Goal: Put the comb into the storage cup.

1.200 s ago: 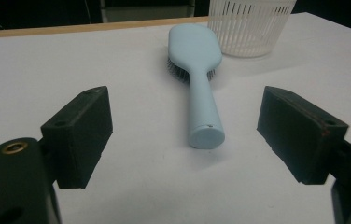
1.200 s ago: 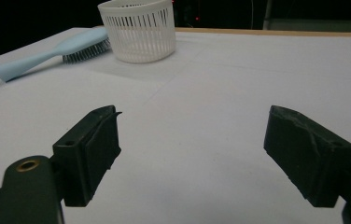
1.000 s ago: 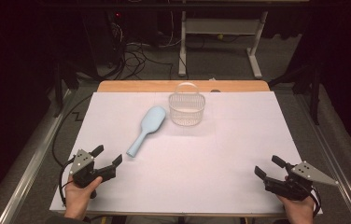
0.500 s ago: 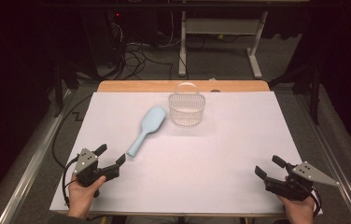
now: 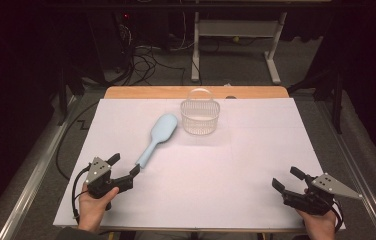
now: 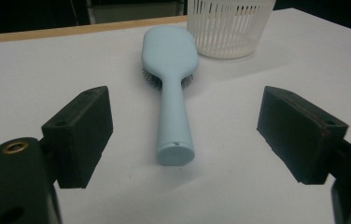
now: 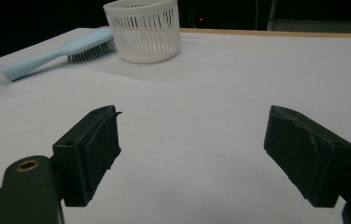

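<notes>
**Blue brush: approach for the handle grasp**

Black jaws of the left gripper (image 6: 183, 140) stand wide apart, holding nothing. Just ahead of them, centred in the gap, lies the butt end of the brush (image 6: 171, 88). The brush rests bristles down on the white table (image 6: 38, 88), handle toward the gripper, head pointing away. Beyond the head, slightly to the gripper's right, stands the basket (image 6: 229, 28), close to the brush but apparently not touching it.

Judged step: closing in on the handle for a pickup.

1. Keep the gripper low and aligned with the handle axis.
2. Advance until both pads flank the handle past the butt end, not at its tip; a tip grasp is likely to let the head droop.
3. Close squarely on the handle sides. The smooth, tapered plastic may slip if gripped at an angle.
4. Lift straight up before swinging toward the basket.

The right gripper (image 5: 296, 186) waits near the table's front edge, well apart from both items, jaws likewise wide and empty.

Count: one brush, one basket, two grippers.
</notes>
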Tool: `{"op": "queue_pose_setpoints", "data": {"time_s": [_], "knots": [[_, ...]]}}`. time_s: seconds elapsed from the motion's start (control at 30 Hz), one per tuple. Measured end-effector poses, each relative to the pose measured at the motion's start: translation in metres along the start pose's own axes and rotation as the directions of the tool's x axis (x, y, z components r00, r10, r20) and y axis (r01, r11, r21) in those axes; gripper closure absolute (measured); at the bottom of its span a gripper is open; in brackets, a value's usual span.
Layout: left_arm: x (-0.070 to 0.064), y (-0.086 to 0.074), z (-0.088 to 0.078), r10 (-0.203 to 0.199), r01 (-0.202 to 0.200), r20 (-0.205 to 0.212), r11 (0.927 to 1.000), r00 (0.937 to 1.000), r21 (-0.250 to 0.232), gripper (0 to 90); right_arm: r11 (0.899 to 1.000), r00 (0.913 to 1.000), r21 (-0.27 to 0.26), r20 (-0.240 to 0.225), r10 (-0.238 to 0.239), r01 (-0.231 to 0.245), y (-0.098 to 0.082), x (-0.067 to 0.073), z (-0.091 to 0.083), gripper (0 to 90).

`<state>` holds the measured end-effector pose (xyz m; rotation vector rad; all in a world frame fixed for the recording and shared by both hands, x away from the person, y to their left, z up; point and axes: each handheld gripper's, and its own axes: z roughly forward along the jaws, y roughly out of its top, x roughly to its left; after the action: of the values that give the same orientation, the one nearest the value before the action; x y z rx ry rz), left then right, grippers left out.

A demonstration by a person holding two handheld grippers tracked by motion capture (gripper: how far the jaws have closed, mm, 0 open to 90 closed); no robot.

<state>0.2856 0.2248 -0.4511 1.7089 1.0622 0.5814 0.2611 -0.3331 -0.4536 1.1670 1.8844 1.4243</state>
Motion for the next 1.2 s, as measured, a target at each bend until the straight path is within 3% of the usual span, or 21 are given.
{"op": "queue_pose_setpoints", "data": {"time_s": [0.6,0.73,1.2], "knots": [[-0.007,0.008,0.017,0.015,-0.015,0.019,0.9999,0.9997,0.008,20.0,1.000,1.0000,0.003,-0.008,-0.001,0.001,0.000,0.000,0.001,18.7],[-0.008,0.008,0.020,0.032,-0.032,0.003,0.9993,0.9995,0.020,20.5,1.000,0.9999,0.008,-0.011,-0.001,0.001,0.000,0.000,0.001,19.0],[-0.010,0.017,0.033,0.028,-0.028,0.020,0.9992,0.9994,0.028,20.5,1.000,0.9999,0.008,-0.011,-0.001,0.001,0.000,0.000,0.001,19.4]]}}
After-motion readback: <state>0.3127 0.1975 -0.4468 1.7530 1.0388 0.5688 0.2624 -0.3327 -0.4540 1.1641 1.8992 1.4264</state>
